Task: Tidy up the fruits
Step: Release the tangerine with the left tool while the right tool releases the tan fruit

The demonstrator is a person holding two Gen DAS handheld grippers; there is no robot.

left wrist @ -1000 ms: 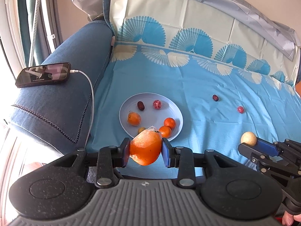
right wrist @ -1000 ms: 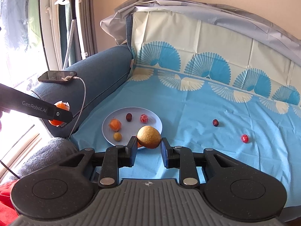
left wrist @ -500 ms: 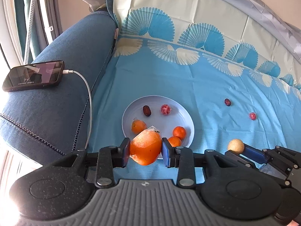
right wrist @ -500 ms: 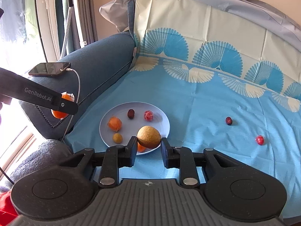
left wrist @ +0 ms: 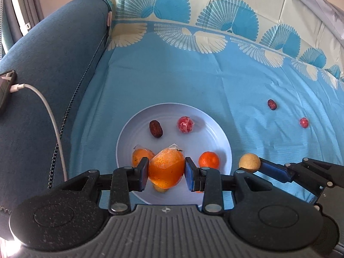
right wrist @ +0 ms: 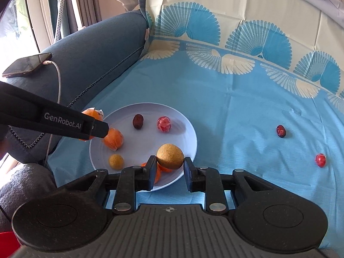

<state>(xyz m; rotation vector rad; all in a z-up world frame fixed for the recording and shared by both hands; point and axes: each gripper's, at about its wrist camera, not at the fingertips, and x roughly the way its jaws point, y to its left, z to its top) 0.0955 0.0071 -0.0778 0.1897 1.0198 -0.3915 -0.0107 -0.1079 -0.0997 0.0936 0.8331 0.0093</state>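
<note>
My left gripper point(left wrist: 166, 173) is shut on a plastic-wrapped orange fruit point(left wrist: 166, 169) and holds it above the near part of the white plate point(left wrist: 206, 133). My right gripper point(right wrist: 168, 166) is shut on a round tan fruit point(right wrist: 170, 155) above the plate's point(right wrist: 187, 133) near right edge; it also shows in the left wrist view point(left wrist: 249, 161). On the plate lie a dark date point(left wrist: 155, 128), a wrapped red fruit point(left wrist: 185, 124), a wrapped orange fruit point(right wrist: 113, 138), a small orange point(left wrist: 208, 160) and a small tan fruit point(right wrist: 116, 161).
A dark date point(right wrist: 280, 130) and a red fruit point(right wrist: 320, 160) lie on the blue cloth point(right wrist: 236, 111) to the right of the plate. A phone point(right wrist: 26, 64) with a white cable point(right wrist: 58, 79) rests on the blue sofa arm point(right wrist: 90, 49) at left.
Both grippers have moved forward and down toward the plate, each with its fruit. The plate looks larger and closer in both views.
</note>
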